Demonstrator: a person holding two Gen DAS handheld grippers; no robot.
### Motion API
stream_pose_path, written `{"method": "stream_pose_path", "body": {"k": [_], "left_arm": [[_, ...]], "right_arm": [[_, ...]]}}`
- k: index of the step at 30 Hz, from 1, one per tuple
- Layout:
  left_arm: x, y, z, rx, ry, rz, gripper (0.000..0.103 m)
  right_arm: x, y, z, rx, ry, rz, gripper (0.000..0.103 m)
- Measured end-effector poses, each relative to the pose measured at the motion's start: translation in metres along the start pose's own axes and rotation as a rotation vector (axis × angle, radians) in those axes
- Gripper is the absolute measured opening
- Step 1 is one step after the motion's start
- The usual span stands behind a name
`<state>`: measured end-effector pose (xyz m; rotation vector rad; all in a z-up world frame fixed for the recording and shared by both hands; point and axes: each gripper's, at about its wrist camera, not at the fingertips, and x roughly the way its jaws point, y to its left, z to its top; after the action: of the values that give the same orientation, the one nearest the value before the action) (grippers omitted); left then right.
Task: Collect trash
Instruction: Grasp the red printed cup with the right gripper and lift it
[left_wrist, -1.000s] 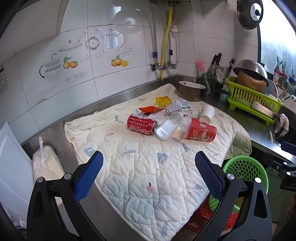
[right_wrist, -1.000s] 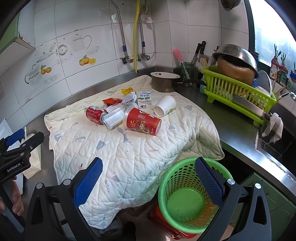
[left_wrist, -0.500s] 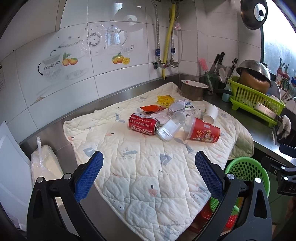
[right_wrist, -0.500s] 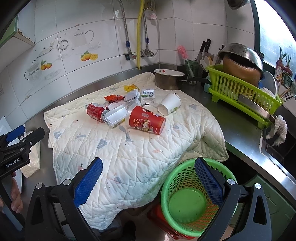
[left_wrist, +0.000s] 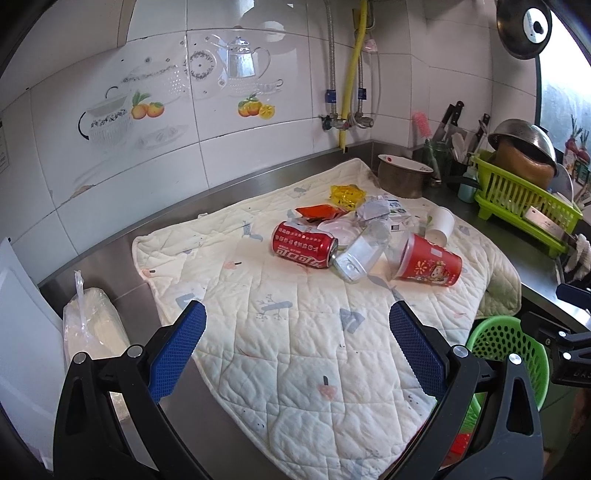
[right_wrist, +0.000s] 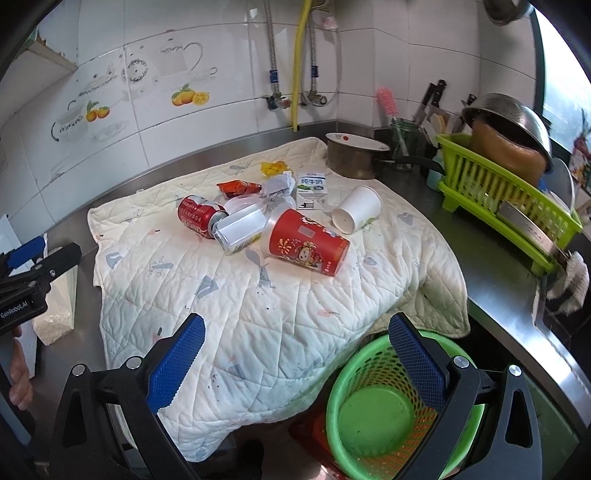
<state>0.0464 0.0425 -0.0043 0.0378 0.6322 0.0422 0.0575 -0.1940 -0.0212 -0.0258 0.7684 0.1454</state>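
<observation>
Both tongs stand wide open with nothing between their blue pads: the left gripper (left_wrist: 297, 339) hangs over the near part of the quilted cloth (left_wrist: 295, 332), and the right gripper (right_wrist: 295, 349) sits above the cloth's near edge and the green basket (right_wrist: 373, 413) below the counter.

All the trash lies in one heap toward the far side of the cloth, well apart from both tongs, and the basket looks empty, so collecting seems not yet begun.

Risks, as I judge them: the pieces touch and overlap, so pulling one may roll another. The red paper cup (right_wrist: 308, 242) and white cup (right_wrist: 356, 215) lie on their sides and could crush or spin off under a hard squeeze. The red can (left_wrist: 304, 248) and clear bottle (left_wrist: 360, 254) rest against each other; both are round and slippery. The cloth overhangs the basket's rim, so a short drop could miss.

Nearby stand a pot (right_wrist: 354, 155) and a green dish rack (right_wrist: 506, 206), beside the heap but not blocking it.
</observation>
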Motion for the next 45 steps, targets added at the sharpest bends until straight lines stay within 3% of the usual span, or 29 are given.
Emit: {"method": "stream_pose_path", "body": {"k": [7,14,24,36,45], "left_arm": [[0.019,0.013,0.005,-0.004,0.022,0.013,0.098],[0.039,0.027,0.008,-0.014,0.052,0.023,0.098],[0.071,0.050,0.015,-0.032,0.094,0.053,0.098],[0.095,0.057,0.019,-0.024,0.125,0.050,0.098],[0.105,0.048,0.026,0.000,0.123,0.021,0.098]], "right_arm": [[0.031,0.002,0.015,-0.075,0.021,0.029,0.097],[0.077,0.009,0.035,-0.237,0.038,0.023,0.097],[0.151,0.024,0.061,-0.514,0.113,0.022,0.097],[0.225,0.041,0.076,-0.681,0.213,0.002,0.094],[0.243,0.040,0.072,-0.742,0.230,-0.072,0.075]]}}
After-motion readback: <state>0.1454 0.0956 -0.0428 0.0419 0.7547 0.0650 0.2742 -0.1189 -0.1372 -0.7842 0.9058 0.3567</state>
